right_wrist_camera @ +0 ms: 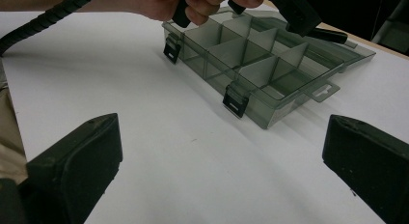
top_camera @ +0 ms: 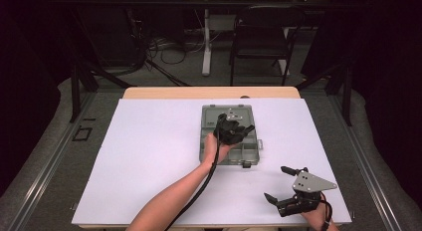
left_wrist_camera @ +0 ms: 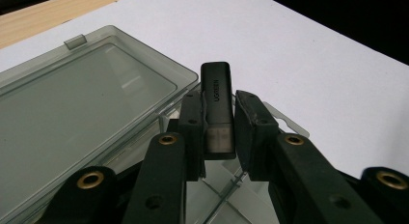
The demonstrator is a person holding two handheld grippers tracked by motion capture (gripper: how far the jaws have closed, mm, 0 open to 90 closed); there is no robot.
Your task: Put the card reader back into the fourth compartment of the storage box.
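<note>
Between the left gripper (left_wrist_camera: 218, 132) fingers (left_wrist_camera: 192, 119), black USB stick (left_wrist_camera: 217, 103) clamped upright, above compartment box (left_wrist_camera: 87, 108) (lid open), right gripper (right_wrist_camera: 217, 171) fingers apart.

One organiser box (top_camera: 230, 156); one black USB stick (left_wrist_camera: 216, 103); two tools.

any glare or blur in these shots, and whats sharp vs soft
High view: evenly lit white table, dark surroundings, slightly soft overall. Left gripper view: the black stick between the left gripper fingers is sharp, its lettering readable; pale reflections on the open lid. Right gripper view: the compartment box is fairly crisp, the near fingers softer.
</note>
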